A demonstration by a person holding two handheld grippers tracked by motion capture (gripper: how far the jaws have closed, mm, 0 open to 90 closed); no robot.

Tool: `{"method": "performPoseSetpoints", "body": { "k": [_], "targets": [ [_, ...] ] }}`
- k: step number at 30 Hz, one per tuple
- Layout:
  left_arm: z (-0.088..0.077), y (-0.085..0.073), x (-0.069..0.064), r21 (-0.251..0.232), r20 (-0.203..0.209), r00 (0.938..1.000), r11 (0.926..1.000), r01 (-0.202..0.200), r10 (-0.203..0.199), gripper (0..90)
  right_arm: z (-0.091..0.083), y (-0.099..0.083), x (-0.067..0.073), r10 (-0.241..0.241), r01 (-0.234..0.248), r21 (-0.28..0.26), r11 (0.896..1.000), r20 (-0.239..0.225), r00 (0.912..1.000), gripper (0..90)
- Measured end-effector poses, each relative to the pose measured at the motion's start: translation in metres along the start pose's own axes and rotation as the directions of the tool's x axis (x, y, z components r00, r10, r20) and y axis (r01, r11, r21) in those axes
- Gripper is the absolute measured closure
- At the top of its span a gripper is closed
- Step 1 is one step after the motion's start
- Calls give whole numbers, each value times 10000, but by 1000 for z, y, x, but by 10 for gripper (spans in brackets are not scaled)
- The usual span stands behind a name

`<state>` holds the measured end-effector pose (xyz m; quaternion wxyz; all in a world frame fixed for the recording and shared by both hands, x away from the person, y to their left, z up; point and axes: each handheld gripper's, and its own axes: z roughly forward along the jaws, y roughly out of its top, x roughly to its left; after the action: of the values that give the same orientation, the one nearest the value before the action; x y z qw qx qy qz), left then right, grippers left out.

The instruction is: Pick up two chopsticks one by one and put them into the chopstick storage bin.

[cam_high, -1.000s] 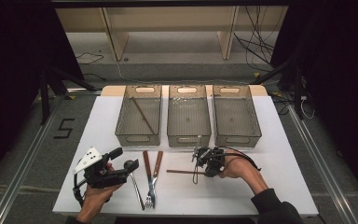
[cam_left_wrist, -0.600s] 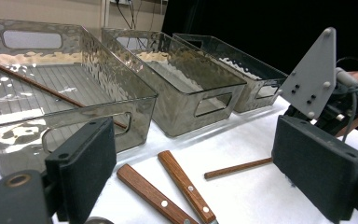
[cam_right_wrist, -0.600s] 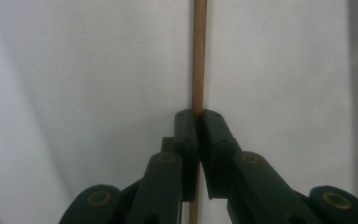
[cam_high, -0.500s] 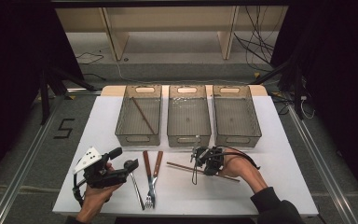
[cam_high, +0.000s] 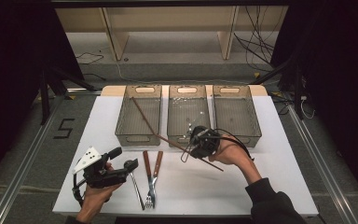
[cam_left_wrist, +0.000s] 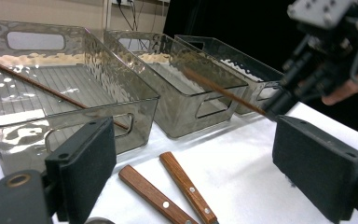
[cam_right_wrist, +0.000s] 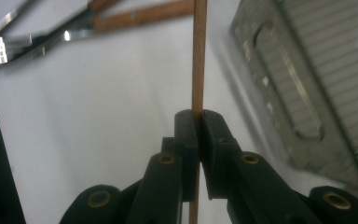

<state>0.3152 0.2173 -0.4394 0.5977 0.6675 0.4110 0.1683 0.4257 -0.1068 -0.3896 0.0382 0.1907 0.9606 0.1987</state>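
Note:
My right gripper [cam_high: 192, 147] is shut on a thin brown wooden stick [cam_high: 209, 163] and holds it tilted above the table, just in front of the middle bin [cam_high: 188, 101]. In the right gripper view the pads [cam_right_wrist: 186, 128] pinch the stick [cam_right_wrist: 199, 56] tightly. A second such stick [cam_high: 142, 113] leans inside the left bin [cam_high: 126, 116]. At the front left my left gripper [cam_high: 122, 159] rests open, with nothing between its pads [cam_left_wrist: 81, 163]. From it I see the held stick [cam_left_wrist: 223, 91] and the right gripper [cam_left_wrist: 317, 60].
Three clear bins stand in a row at the back; the right bin [cam_high: 254, 126] holds nothing I can see. Two wooden-handled forks [cam_high: 147, 165] and a metal utensil [cam_high: 135, 186] lie between the grippers. Bare white table [cam_high: 270, 186] spreads at the front right.
My right gripper has risen and carried the stick off the table; the stick lay flat before and now tilts in the air. The left gripper has stayed put.

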Motion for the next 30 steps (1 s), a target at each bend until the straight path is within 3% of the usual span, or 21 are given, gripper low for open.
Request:
{"method": "performPoseSetpoints", "body": {
  "k": [6,10,14,22,30],
  "targets": [
    [0,0,1,-44,-16,10000,10000,44,-44,132,-6,22,-9,788,-789,-932,9925,-45,9969,860],
    [0,0,1,-31,-48,10000,10000,36,-36,132,-7,36,-15,1296,-1320,-1402,9813,-256,9912,860],
    [0,0,1,-16,-139,9999,10000,14,-14,132,-6,48,-20,1527,-1558,-1811,9710,-306,9878,860],
    [-1,0,1,-52,-154,9999,10000,47,-48,130,-3,70,-30,2213,-2283,-2176,9490,-565,9736,860],
    [-1,0,1,-85,-130,9999,9999,61,-62,130,3,87,-37,2568,-2679,-2505,9303,-767,9634,860]
  ]
}}
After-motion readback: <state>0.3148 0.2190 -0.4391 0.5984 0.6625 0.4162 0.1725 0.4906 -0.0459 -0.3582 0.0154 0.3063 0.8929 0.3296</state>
